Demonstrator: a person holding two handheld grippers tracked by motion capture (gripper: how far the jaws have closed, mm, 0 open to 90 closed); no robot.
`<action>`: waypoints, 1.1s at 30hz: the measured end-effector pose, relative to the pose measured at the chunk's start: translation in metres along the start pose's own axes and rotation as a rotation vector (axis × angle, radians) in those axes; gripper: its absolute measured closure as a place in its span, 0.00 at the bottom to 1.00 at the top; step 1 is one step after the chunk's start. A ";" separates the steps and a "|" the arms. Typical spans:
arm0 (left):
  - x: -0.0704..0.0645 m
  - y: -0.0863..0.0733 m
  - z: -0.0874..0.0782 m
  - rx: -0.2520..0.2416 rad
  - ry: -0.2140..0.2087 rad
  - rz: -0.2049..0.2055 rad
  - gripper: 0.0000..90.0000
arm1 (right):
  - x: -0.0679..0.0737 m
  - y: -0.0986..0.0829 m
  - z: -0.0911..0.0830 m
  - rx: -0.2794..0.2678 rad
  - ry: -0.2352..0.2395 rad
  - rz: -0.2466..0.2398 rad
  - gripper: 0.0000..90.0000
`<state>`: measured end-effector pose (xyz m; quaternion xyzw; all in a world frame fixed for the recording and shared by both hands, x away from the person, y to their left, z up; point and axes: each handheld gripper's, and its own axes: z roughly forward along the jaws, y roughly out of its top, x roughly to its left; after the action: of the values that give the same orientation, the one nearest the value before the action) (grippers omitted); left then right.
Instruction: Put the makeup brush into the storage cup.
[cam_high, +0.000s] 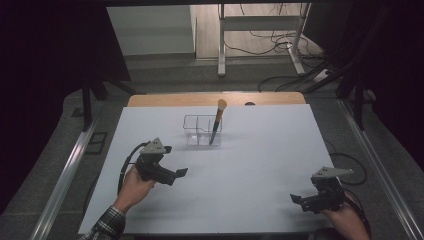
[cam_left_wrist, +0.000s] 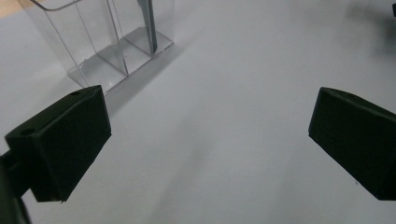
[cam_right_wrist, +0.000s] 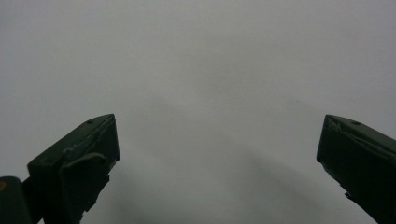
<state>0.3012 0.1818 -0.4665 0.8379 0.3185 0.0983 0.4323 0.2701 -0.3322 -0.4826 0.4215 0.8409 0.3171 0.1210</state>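
The brush stands in the right part of the clear box at the far middle, both claws, left and right, are wide open and empty, so I think the job looks done and they just rest.

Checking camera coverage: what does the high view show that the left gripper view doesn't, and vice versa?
High view alone: the brush's orange bristle head, both hands, the right gripper, the wooden table edge.
Left gripper view alone: the left gripper with jaws wide apart over bare white surface.
Shared: the clear divided organizer with the brush's dark handle standing in an end compartment.
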 end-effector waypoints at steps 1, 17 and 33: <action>0.000 -0.001 -0.001 0.003 0.004 -0.002 0.00 | 0.000 0.000 0.000 0.000 0.000 0.000 0.00; 0.002 -0.018 -0.019 0.041 0.055 -0.038 0.00 | 0.000 0.000 0.000 0.003 -0.004 -0.004 0.00; 0.007 -0.040 -0.041 0.017 0.077 -0.101 0.00 | 0.001 0.000 0.000 0.004 -0.006 -0.004 0.00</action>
<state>0.2709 0.2301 -0.4742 0.8200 0.3776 0.1057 0.4169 0.2700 -0.3314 -0.4827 0.4212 0.8420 0.3138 0.1232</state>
